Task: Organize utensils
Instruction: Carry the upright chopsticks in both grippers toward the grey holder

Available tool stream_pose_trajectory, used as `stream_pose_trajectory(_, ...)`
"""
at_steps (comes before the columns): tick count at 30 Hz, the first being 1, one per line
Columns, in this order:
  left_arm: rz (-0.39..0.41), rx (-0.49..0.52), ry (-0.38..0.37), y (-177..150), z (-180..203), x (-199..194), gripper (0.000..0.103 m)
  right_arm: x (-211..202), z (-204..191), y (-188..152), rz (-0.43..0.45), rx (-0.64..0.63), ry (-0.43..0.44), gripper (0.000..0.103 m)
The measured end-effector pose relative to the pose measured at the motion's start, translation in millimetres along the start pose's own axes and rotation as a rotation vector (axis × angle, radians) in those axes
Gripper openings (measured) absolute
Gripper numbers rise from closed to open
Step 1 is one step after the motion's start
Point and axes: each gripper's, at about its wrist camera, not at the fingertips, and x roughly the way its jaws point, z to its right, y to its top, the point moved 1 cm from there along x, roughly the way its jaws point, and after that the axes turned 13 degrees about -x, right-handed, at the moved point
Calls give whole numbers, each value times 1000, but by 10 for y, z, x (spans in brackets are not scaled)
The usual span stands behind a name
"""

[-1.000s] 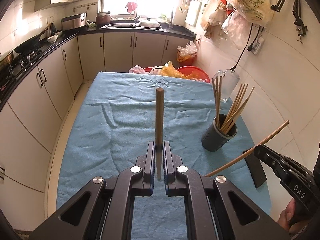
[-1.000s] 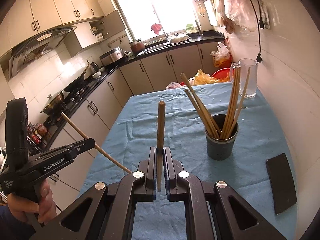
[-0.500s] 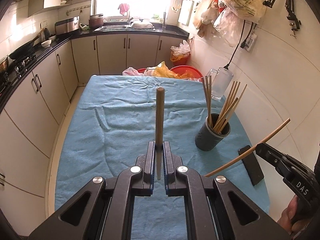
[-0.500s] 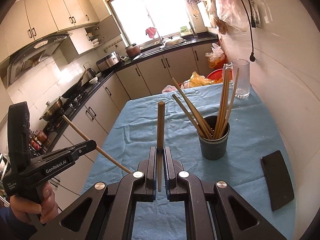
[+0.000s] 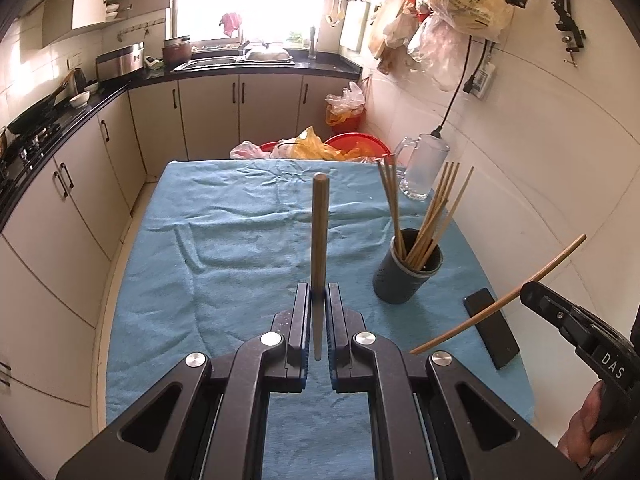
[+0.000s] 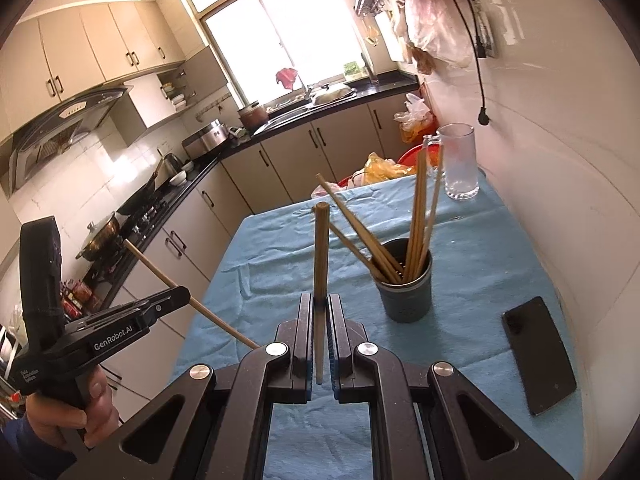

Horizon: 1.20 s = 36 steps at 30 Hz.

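While clamped, round wooden chopstick (image 5: 319, 240) (smooth) upright.

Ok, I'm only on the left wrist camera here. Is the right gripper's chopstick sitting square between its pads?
Observer: Yes. In the right wrist view the right gripper is shut on the right-hand chopstick, which runs straight along the fingers, thick end forward.
Operator: And how does my own grip look from outside?
Observer: The left gripper holds the left-hand chopstick crosswise, so it sticks out on both sides of the fingers.
Operator: Anything on the stove past my left edge?
Observer: A lidded pot sits on the hob, under the range hood.
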Motion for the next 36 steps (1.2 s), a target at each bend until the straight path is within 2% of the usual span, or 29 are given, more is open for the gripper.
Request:
stream_pose_trajectory(10, -11, 29, -35, 11, 233, 15, 7, -227, 199, -33, 26, 49, -48, 6)
stream_pose_trajectory(25, -9, 65, -124, 209, 623, -96, 7, -714, 763, 19, 102, 155, -170, 6)
stream_pose_trajectory(36, 20, 99, -191, 485, 1016, -254, 7, -790, 999, 200, 137, 187, -175, 6)
